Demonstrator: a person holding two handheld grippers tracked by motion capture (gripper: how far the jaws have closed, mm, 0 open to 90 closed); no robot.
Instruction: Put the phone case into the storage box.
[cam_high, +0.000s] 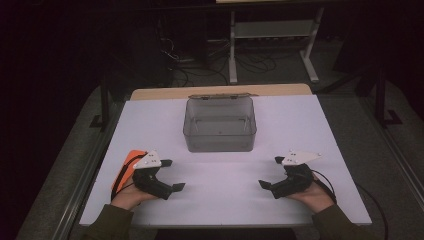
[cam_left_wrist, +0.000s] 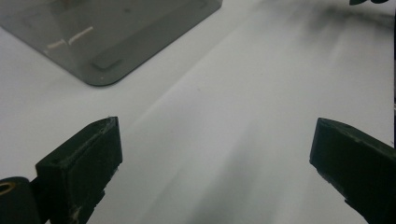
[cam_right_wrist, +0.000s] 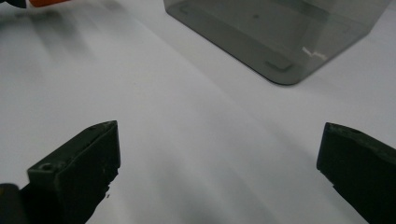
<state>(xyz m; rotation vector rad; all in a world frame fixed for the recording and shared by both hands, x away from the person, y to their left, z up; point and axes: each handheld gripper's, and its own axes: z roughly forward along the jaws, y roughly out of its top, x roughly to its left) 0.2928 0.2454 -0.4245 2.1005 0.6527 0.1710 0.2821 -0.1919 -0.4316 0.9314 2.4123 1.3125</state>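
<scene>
Claws (cam_high: 171, 175) gape; grey box (cam_high: 220, 125) sits ahead.

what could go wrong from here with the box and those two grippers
1. The clear grey box stands loose on the white table; a push from one side would likely slide it rather than let it be gripped.
2. Its lid hangs open at the back, so lifting by the front wall might tip it.
3. The left gripper and right gripper are both open and point toward each other; moving inward together, they might collide.
</scene>
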